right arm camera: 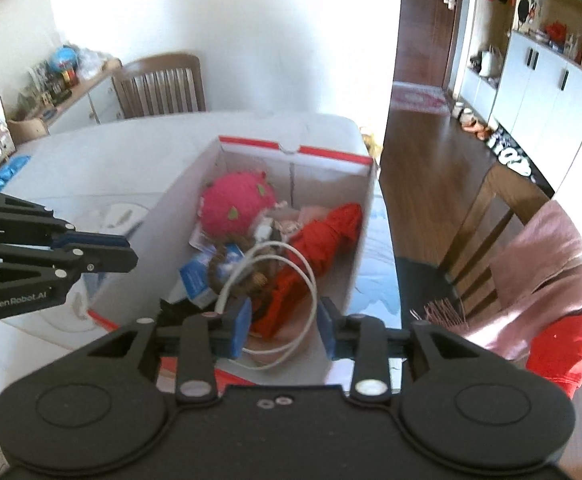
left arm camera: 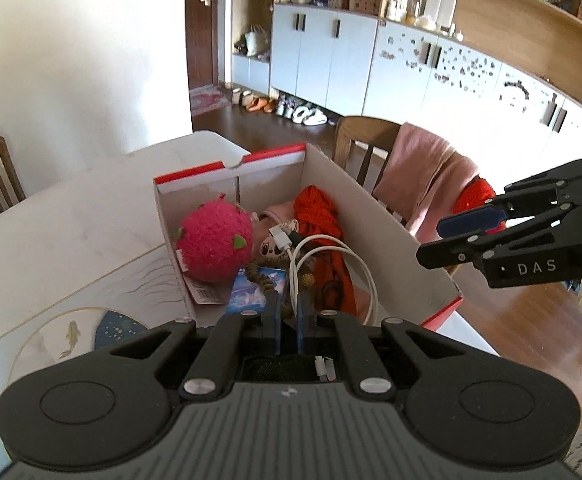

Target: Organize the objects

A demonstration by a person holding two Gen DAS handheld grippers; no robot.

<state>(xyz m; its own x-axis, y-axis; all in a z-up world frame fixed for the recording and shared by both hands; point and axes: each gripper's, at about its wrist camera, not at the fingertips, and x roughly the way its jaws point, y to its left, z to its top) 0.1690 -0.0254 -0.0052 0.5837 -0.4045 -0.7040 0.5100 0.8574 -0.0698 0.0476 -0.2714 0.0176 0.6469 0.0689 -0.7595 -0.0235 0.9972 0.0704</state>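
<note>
Left gripper [left arm camera: 289, 314]: black plastic linkages with blue pads are sitting at lower centre of the left wrist view, pads drawn close together, a narrow gap between them; whether they are pinching anything cannot be told. In the right wrist view it is showing at the left edge [right arm camera: 125, 250], fingers lying nearly together.

Right gripper [right arm camera: 285, 330]: spread wide at lower centre of its own view, flat blue pads standing apart on either side of the cable loop, gripping nothing. In the left wrist view it is entering from the right edge [left arm camera: 449, 236].

Cardboard box [left arm camera: 391, 228]: open-topped, rectangular, white inside with red trim, resting on the pale table [left arm camera: 71, 216] at frame centre.

Plush dragon fruit [left arm camera: 215, 240]: round, fuzzy pink with small green felt tips, lying in the box's far left corner.

White cable [left arm camera: 355, 264]: smooth, thin, coiling in loose loops over the pile, its plug beside the plush.

Red cloth [left arm camera: 319, 216]: crumpled, soft, filling the box's right side.

Blue packet [left arm camera: 251, 292]: flat, glossy, lying near the front of the box.

Pink towel [left arm camera: 423, 176]: soft, draping over a wooden slatted chair [left arm camera: 363, 140] right of the box.
</note>
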